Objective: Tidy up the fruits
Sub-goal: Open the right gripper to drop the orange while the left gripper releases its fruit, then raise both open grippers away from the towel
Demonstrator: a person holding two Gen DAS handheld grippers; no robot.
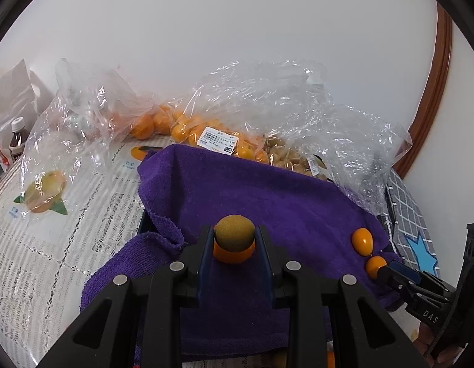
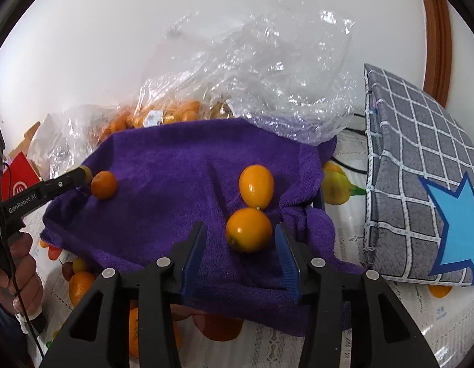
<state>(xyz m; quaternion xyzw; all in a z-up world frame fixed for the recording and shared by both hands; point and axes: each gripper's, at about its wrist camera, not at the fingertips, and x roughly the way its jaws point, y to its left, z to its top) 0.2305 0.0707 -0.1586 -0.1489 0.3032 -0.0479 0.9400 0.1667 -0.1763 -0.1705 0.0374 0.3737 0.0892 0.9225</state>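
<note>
1. Kumquats, small and glossy orange, are the fruit here: three lie out on a purple towel spread over the tabletop.
2. The left gripper has its fingers clamped on one kumquat; its upper part looks dull greenish-brown in the left wrist view, perhaps shadow or blur, and from the right wrist view the same fruit appears plain orange at the towel's left edge.
3. The right gripper has its blue-padded fingers spread apart around a round kumquat, which sits between them nearer the right finger; whether it touches that pad is unclear.
4. An oval kumquat lies just behind the round one, touching it or nearly so, on the towel's right side.
5. Behind the towel, a clear plastic bag holds many more kumquats and carries a white barcode price label.
6. Beside it, a second bag holds pale tan fruit, and its crumpled plastic overhangs the towel's far right corner.
7. An almost empty clear bag lies to the left on the fruit-printed lace cloth.
8. A grey checked cushion with a blue star stands right of the towel.
9. A dark bottle with a white cap stands far left.
</note>
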